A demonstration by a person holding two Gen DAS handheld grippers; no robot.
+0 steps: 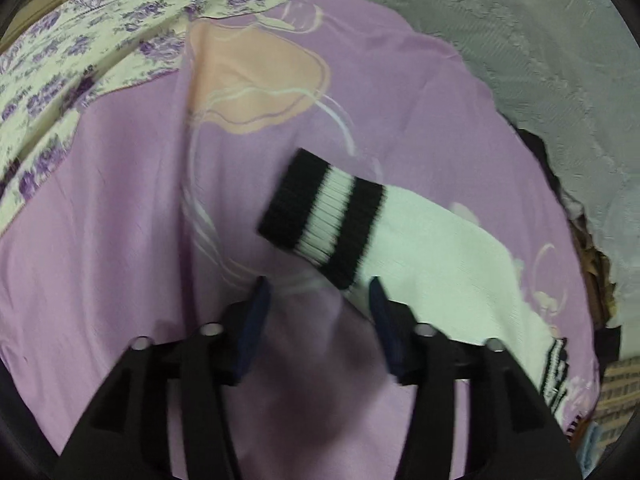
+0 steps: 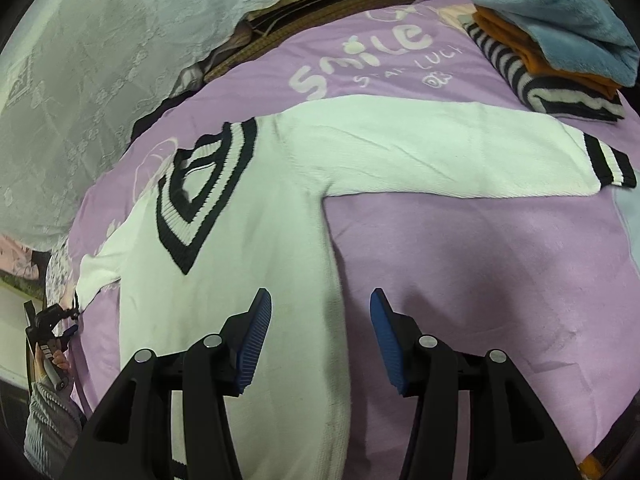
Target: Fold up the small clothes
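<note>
We have a white sweater (image 2: 256, 240) with black stripes lying flat on a bed with a purple sheet (image 2: 460, 260). Its front faces up, and both sleeves are spread out to the sides. One sleeve cuff (image 1: 320, 216) lies just ahead of our left hand-held gripper (image 1: 318, 312). The other cuff (image 2: 608, 164) reaches toward a pile of folded clothes (image 2: 560, 40).

Our left hand-held gripper is open with nothing in it. One of its blue pads sits right by the edge of the sleeve, but it is not pinching it. Our right hand-held gripper (image 2: 320, 332) is open too and holds nothing. It hangs over the sweater's side edge, with one pad above the white cloth and one above the sheet.

We think the sweater is soft, floppy and light. It will bend and sag when we lift it, and it won't break. The thick ribbed cuff looks like the best place to grab, because it is firmer than the thin knit. We should pinch only the sweater, since the sheet below is soft too and could get caught.

The folded pile sits near the far cuff, so that sleeve should be swung inward, away from it. A grey lacy cover (image 2: 100, 80) lies beyond the sheet. A flowery cloth (image 1: 80, 60) lies on the other side. Nothing sits on the sweater.
</note>
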